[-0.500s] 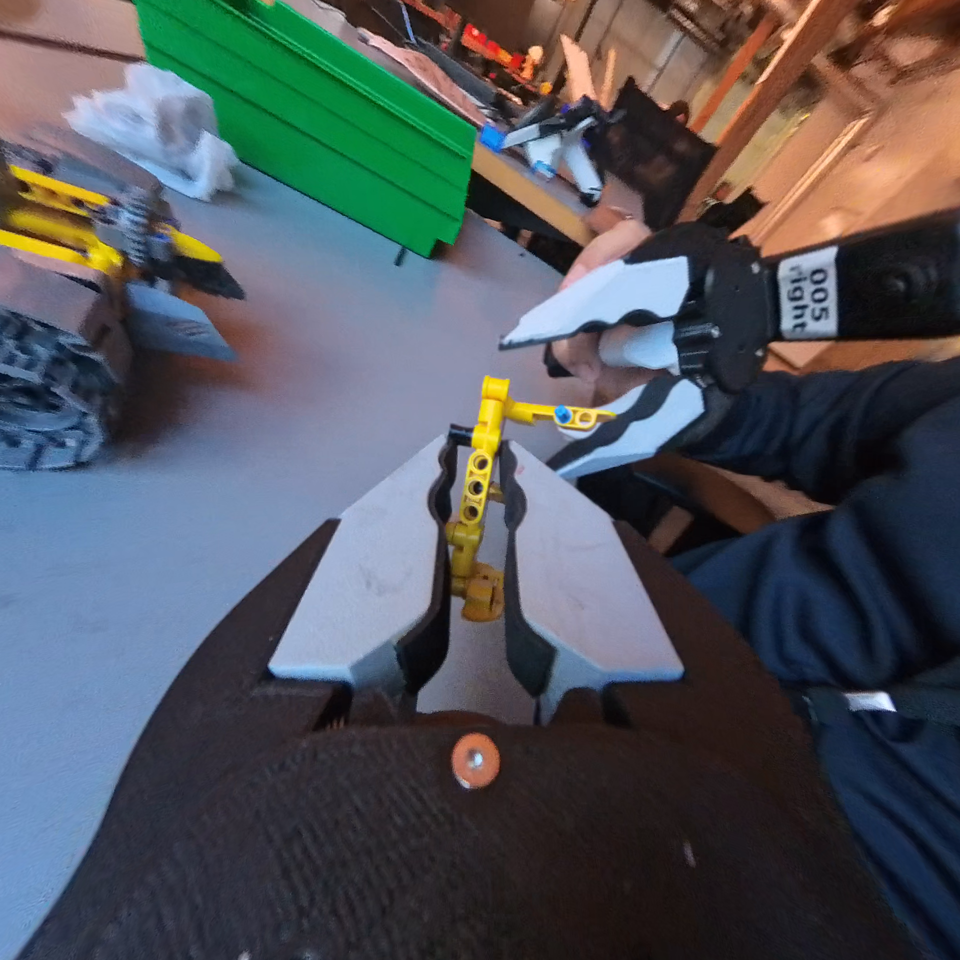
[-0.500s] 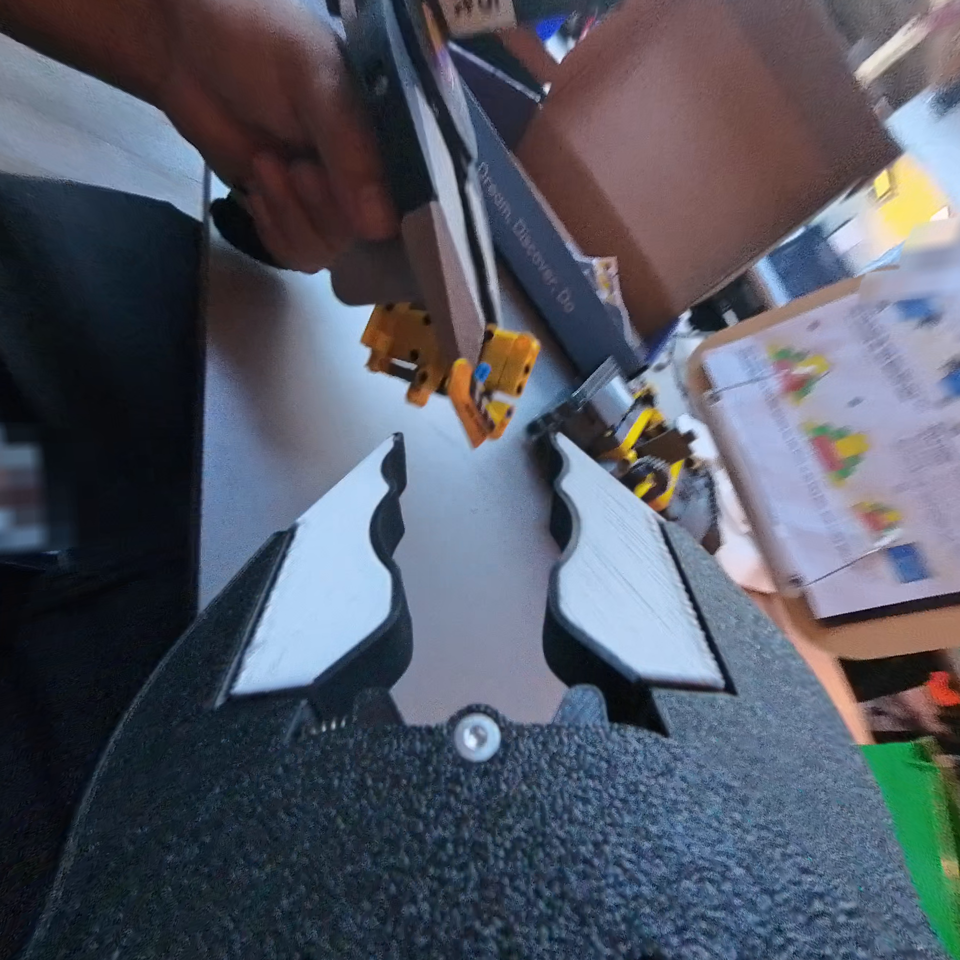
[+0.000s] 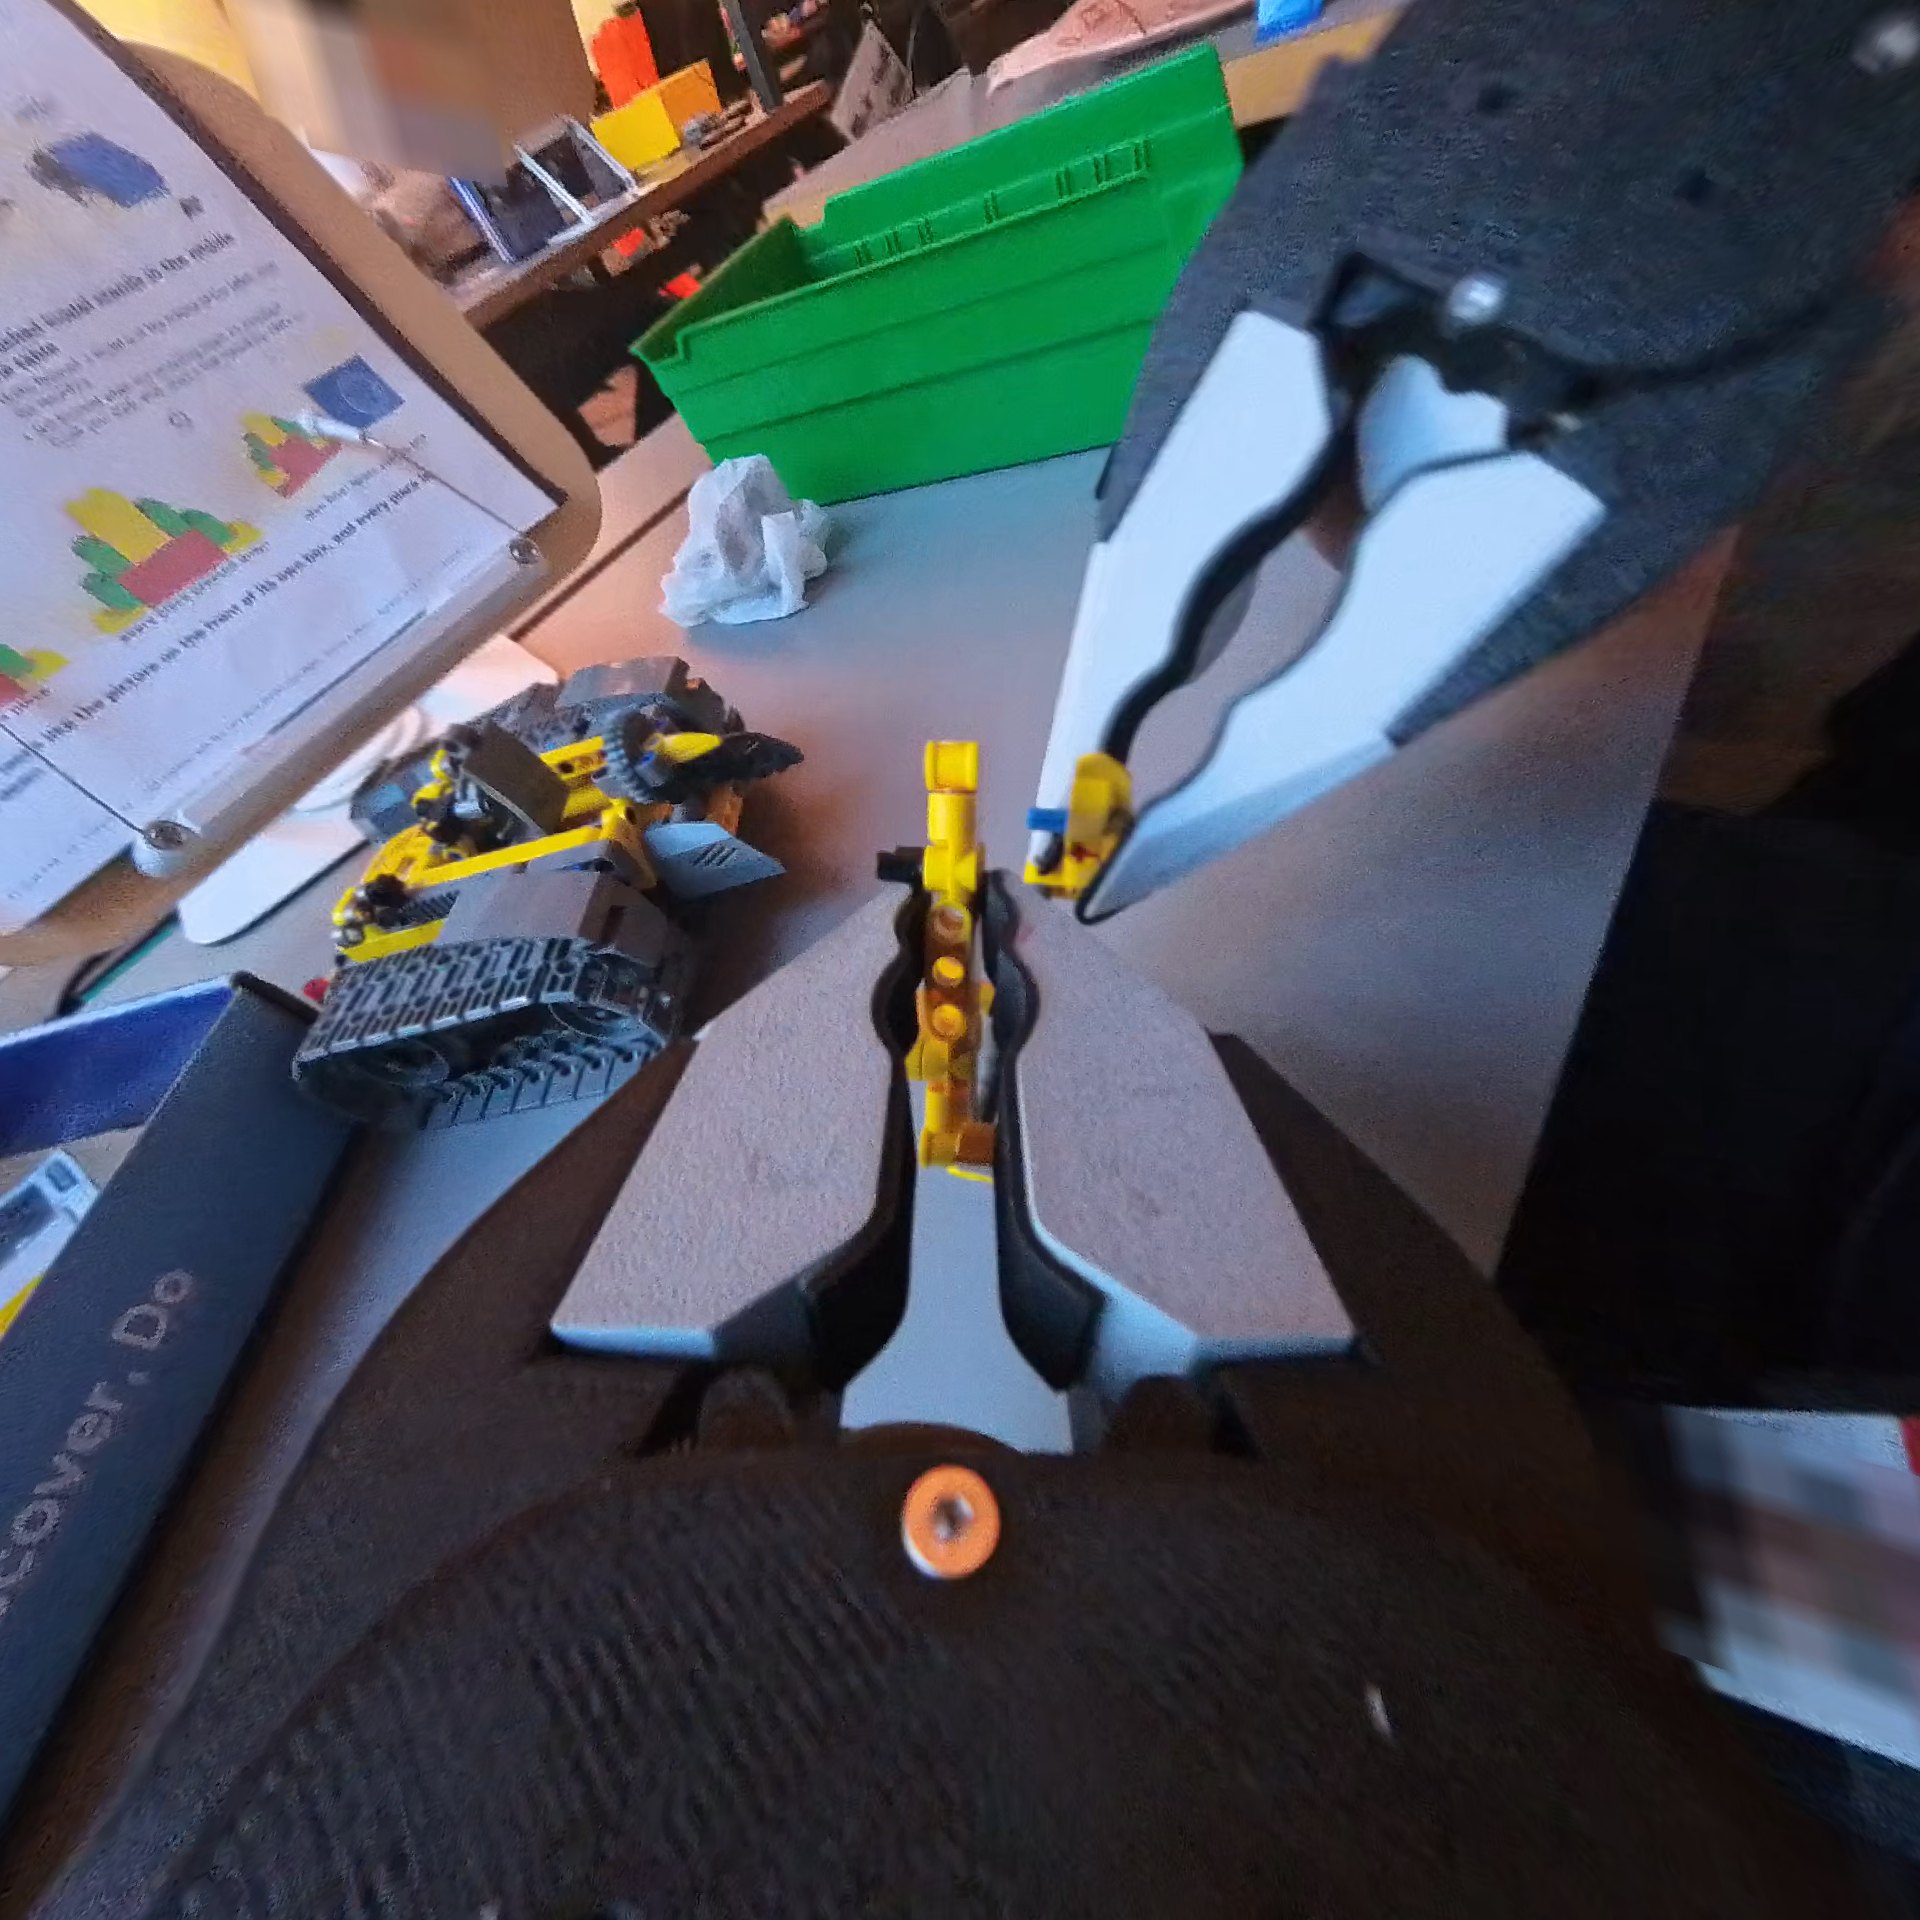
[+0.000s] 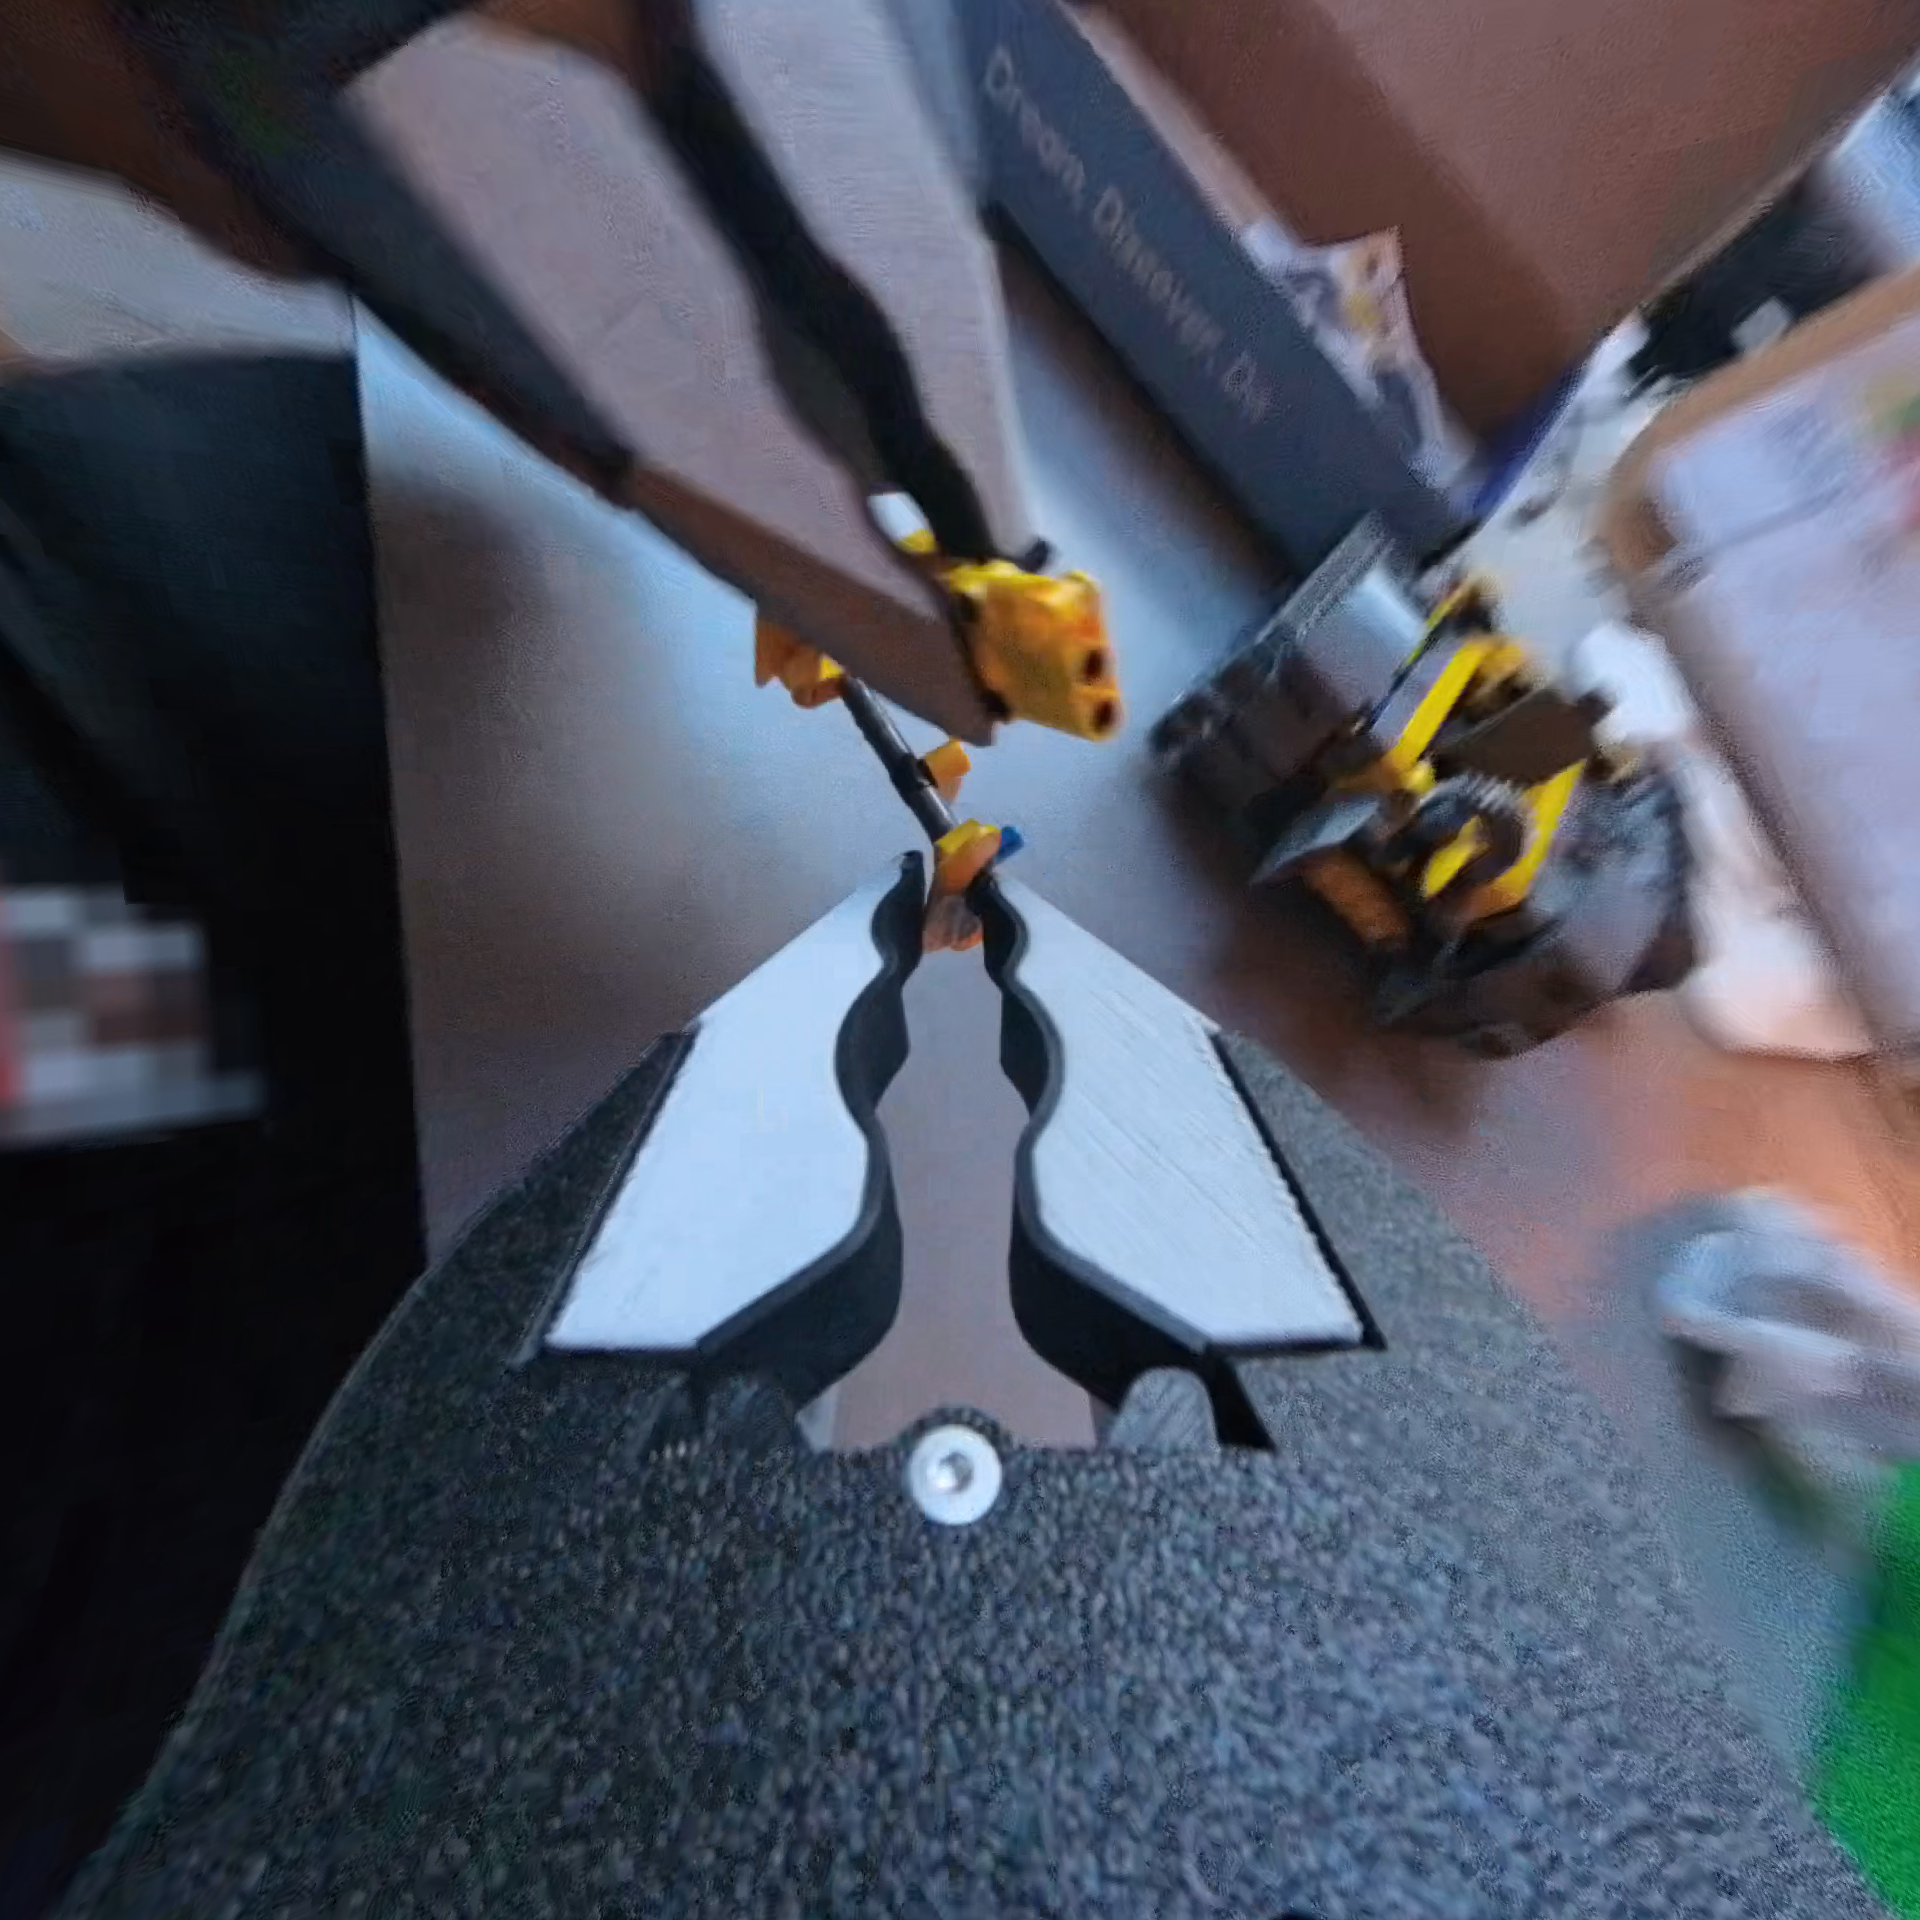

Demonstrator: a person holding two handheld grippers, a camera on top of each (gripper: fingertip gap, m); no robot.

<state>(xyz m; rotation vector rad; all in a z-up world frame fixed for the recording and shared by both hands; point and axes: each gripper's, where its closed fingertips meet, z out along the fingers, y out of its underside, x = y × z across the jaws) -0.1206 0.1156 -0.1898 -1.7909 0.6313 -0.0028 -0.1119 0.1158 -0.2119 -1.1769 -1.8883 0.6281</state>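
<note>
My left gripper (image 3: pixel 951 899) is shut on a yellow toy beam assembly (image 3: pixel 948 977) and holds it upright above the grey table (image 3: pixel 1299 987). My right gripper (image 4: pixel 954 878) is shut at its tips on a small yellow piece with a blue pin (image 4: pixel 964 854). In the right wrist view, a thin black axle (image 4: pixel 888 743) runs from that piece up to the assembly (image 4: pixel 1039 655) in the left gripper (image 4: pixel 987 644). In the left wrist view, the right gripper (image 3: pixel 1075 862) comes in from the upper right, just right of the beam.
A yellow and grey tracked toy vehicle (image 3: pixel 520 894) (image 4: pixel 1434 821) stands on the table to the left. Behind it are an instruction board on a stand (image 3: pixel 208 468), crumpled white plastic (image 3: pixel 748 561) and green bins (image 3: pixel 935 312). A dark box (image 3: pixel 125 1403) lies at the near left.
My right gripper was open and is now shut on the small yellow piece with the blue pin. Both grippers have swung round, with the left one still holding the assembly.
</note>
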